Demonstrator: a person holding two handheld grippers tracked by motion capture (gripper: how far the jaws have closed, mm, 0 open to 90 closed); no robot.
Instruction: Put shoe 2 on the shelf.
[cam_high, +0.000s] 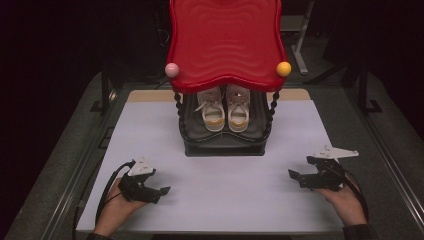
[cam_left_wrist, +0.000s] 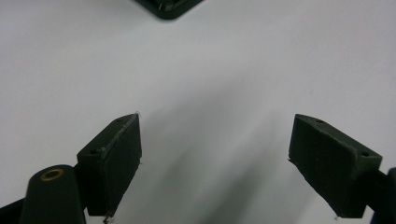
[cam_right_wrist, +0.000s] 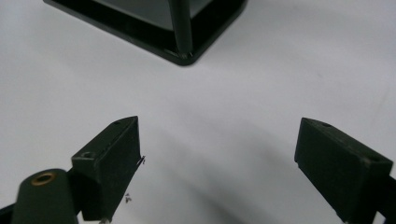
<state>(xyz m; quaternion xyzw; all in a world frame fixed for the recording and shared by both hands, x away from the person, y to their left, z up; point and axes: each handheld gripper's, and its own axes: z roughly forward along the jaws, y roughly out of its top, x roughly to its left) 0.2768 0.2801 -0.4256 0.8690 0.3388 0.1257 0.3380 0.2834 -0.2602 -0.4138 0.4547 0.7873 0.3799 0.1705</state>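
Observation:
A pair of white shoes (cam_high: 225, 107) stands side by side on the lower black shelf (cam_high: 223, 142) of a small rack, under its wavy red top tray (cam_high: 226, 42). My left gripper (cam_high: 162, 191) rests low over the white tabletop (cam_high: 220, 185) at the front left, jaws wide apart and empty. In the left gripper view its jaws (cam_left_wrist: 215, 163) frame bare white surface. My right gripper (cam_high: 294, 175) sits at the front right, open and empty, pointing toward the rack. The right gripper view (cam_right_wrist: 217, 168) has the rack's black base corner (cam_right_wrist: 187, 53) just ahead.
A pink ball (cam_high: 171, 69) and a yellow ball (cam_high: 283, 68) cap the red tray's front corners. Twisted black posts (cam_high: 178, 107) hold the tray up. The white board lies on a grey table with dark rails (cam_high: 395, 160) along both sides.

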